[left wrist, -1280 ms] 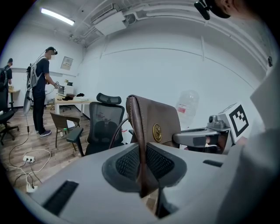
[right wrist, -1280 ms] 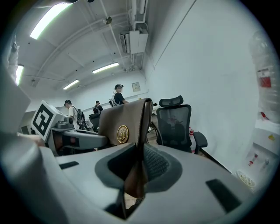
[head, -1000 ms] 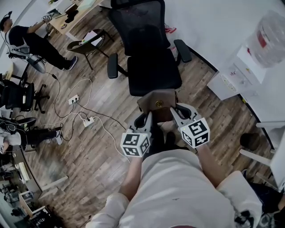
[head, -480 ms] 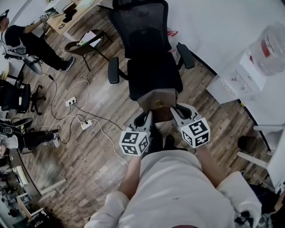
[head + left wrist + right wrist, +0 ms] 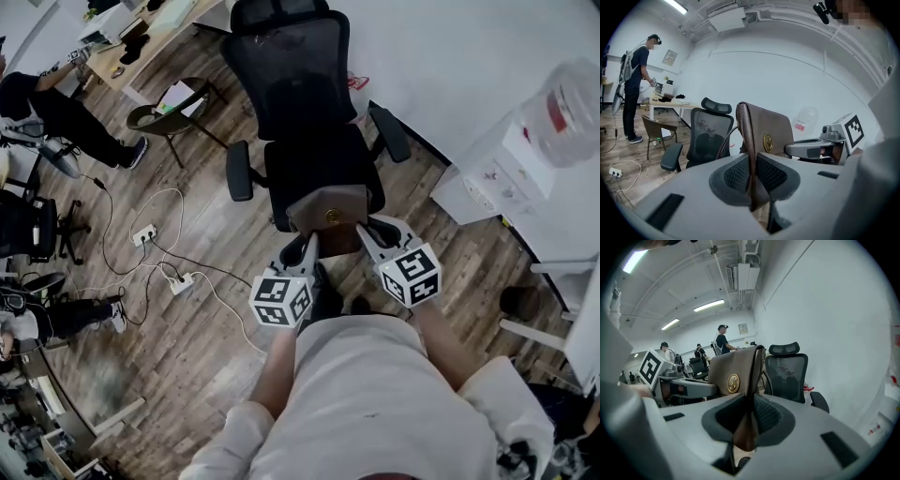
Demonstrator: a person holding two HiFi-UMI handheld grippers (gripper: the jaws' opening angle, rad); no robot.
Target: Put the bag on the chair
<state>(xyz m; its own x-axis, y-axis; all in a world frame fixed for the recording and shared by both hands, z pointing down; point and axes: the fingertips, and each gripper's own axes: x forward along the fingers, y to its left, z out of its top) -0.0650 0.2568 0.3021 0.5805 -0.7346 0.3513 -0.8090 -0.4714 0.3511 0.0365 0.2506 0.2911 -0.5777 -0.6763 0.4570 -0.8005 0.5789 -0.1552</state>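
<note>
A brown leather bag (image 5: 330,217) with a round gold emblem hangs upright between my two grippers, over the front edge of the black mesh office chair's (image 5: 314,159) seat. My left gripper (image 5: 305,246) is shut on the bag's left side edge (image 5: 746,140). At the opposite edge (image 5: 754,376) my right gripper (image 5: 364,232) is clamped too. In the left gripper view the bag (image 5: 773,129) stands ahead with the chair (image 5: 705,136) behind it. The right gripper view shows the chair (image 5: 787,373) just past the bag (image 5: 733,369).
A water dispenser (image 5: 525,131) stands against the white wall at the right. A small brown chair (image 5: 173,98) sits left of the office chair, with cables and a power strip (image 5: 178,279) on the wood floor. A person (image 5: 56,103) works at a desk far left.
The bag and both grippers have come closer to the office chair; the bag now overlaps the seat's front edge. Both grips are unchanged.
</note>
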